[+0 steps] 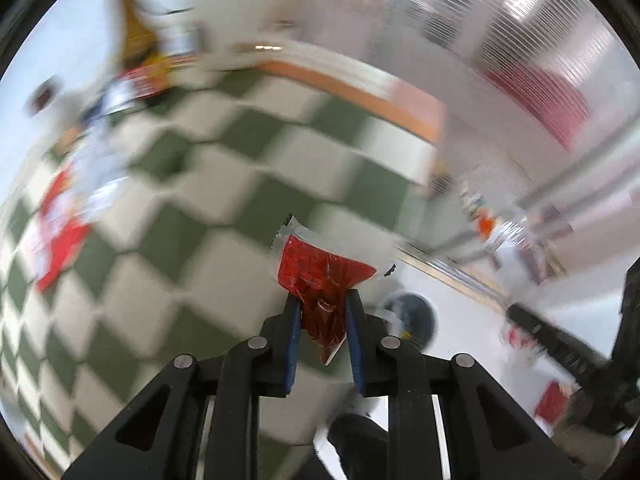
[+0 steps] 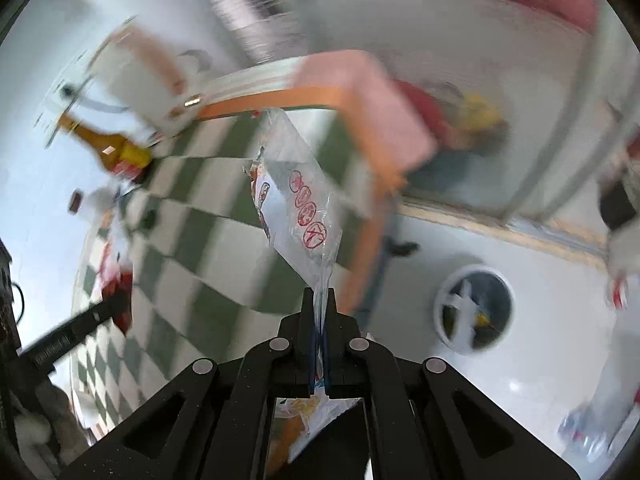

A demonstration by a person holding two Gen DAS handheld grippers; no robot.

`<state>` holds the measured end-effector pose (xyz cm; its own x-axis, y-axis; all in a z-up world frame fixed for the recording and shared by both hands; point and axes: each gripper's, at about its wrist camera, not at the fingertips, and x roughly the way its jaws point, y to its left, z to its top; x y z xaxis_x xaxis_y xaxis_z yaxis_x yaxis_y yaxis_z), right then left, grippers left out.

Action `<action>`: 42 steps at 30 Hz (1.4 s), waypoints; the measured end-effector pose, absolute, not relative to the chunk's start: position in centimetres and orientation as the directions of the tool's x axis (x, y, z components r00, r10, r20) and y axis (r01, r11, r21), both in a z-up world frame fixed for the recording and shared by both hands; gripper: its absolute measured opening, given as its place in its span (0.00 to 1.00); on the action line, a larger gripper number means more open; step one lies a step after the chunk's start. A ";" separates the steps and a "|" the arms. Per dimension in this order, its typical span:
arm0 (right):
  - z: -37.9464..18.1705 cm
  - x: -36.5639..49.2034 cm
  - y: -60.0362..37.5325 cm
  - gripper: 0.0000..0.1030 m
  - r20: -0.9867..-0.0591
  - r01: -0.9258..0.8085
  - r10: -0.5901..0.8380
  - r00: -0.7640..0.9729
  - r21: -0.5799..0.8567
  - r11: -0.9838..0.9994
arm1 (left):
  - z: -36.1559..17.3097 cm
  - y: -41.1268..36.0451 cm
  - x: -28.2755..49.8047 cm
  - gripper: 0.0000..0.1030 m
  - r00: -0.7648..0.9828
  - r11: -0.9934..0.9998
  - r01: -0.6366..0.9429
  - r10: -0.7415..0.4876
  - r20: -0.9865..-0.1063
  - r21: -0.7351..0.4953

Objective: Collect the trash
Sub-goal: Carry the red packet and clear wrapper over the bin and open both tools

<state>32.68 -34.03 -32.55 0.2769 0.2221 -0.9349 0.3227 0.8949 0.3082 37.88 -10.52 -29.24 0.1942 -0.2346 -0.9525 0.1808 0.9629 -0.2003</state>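
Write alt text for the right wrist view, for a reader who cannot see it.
The right claw is shut on a clear plastic wrapper with red printed circles, held up above a green and white checked tablecloth. A round bin stands on the pale floor to the right; a brown bottle lies blurred at left.

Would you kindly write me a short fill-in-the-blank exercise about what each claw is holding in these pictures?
1. The left claw is shut on a crumpled ____ wrapper.
2. The right claw grips a clear plastic bag printed with red ____.
3. The tablecloth is checked white and ____.
4. The round bin stands on the ____.

Missing words: red; circles; green; floor
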 end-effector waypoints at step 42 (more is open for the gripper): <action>-84.3 19.0 -59.3 0.91 -0.944 0.675 0.301 -0.136 0.134 0.725 | -79.8 -42.8 31.9 0.93 -0.235 0.868 0.475 -0.031 -0.972 -0.142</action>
